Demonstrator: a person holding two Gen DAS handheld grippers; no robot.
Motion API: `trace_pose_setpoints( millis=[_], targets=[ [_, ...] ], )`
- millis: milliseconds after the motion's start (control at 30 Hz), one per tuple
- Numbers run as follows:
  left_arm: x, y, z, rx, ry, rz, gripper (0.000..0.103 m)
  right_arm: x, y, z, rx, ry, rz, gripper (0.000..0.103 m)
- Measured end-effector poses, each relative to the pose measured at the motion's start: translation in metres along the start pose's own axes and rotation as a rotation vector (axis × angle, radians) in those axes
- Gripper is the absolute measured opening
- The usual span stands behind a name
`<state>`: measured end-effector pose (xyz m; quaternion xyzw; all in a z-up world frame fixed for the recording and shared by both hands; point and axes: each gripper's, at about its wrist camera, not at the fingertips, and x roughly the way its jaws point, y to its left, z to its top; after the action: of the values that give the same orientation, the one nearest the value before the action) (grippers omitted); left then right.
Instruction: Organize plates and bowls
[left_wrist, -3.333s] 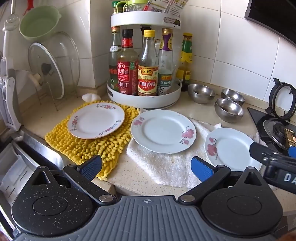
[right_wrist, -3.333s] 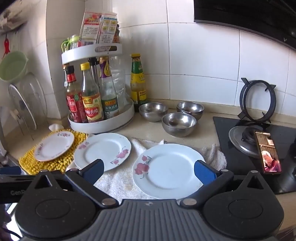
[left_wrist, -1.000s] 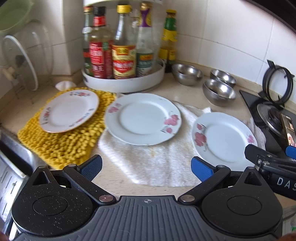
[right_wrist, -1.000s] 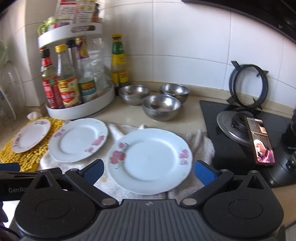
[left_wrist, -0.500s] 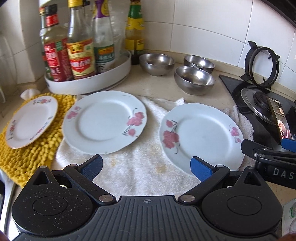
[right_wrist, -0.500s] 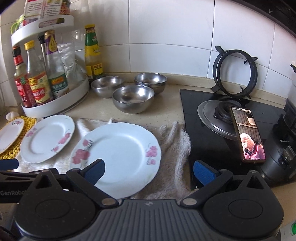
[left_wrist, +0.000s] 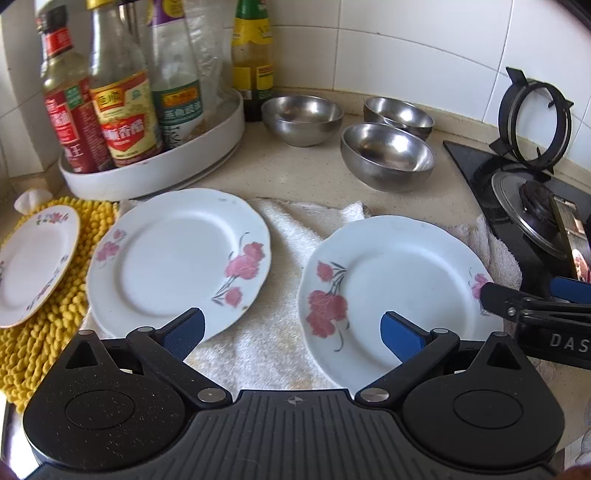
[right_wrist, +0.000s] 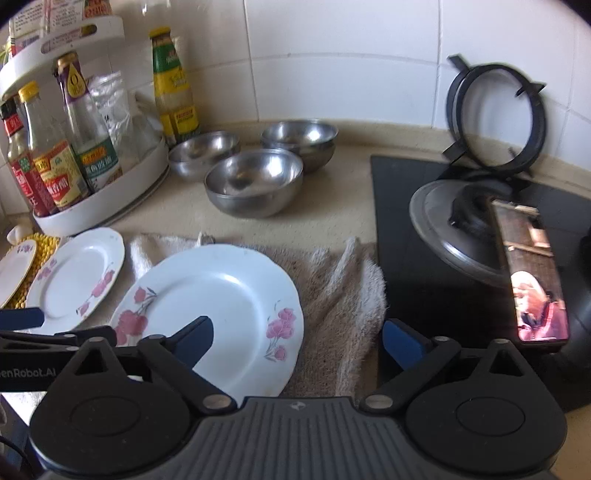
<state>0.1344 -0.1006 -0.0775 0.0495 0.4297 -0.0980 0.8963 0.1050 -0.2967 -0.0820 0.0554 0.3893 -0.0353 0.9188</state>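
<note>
On the white towel (left_wrist: 280, 343), the right-hand plate (left_wrist: 399, 280) is flanked by both grippers, left (left_wrist: 291, 330) and right (right_wrist: 297, 341), jaws held apart, apparently for lifting and stacking.

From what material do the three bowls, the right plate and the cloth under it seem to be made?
Three bowls: most likely stainless steel, brushed; grey metallic sheen with mirror-like reflections inside.
Right plate: probably glazed ceramic or porcelain, though melamine is possible; glossy white, scalloped rim, pink flower print.
Cloth: looks like cotton terry towel; off-white, looped fuzzy pile, wrinkled edges.
</note>
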Motion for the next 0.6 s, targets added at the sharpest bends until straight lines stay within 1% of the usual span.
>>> trace_pose_setpoints(
  millis=[67,200,333,400,533,600],
  targets=[
    [0.004,-0.004,0.001,0.021,0.008,-0.001,0.102,0.005,-0.003,0.001,-0.007,0.004,0.031,0.103],
    [0.017,-0.009,0.000,0.017,0.045,-0.009,0.101,0.017,-0.007,-0.001,-0.013,0.046,0.080,0.103],
    [0.026,-0.015,0.000,0.032,0.061,-0.004,0.101,0.022,-0.014,0.001,0.001,0.054,0.116,0.103],
    [0.030,-0.019,0.002,0.033,0.077,-0.006,0.100,0.024,-0.017,0.002,-0.004,0.055,0.120,0.103],
    [0.035,-0.025,0.003,0.053,0.094,-0.007,0.100,0.032,-0.025,0.003,0.005,0.081,0.159,0.103],
    [0.038,-0.024,0.003,0.050,0.106,-0.020,0.100,0.033,-0.025,0.003,-0.004,0.080,0.178,0.099]
  ],
)
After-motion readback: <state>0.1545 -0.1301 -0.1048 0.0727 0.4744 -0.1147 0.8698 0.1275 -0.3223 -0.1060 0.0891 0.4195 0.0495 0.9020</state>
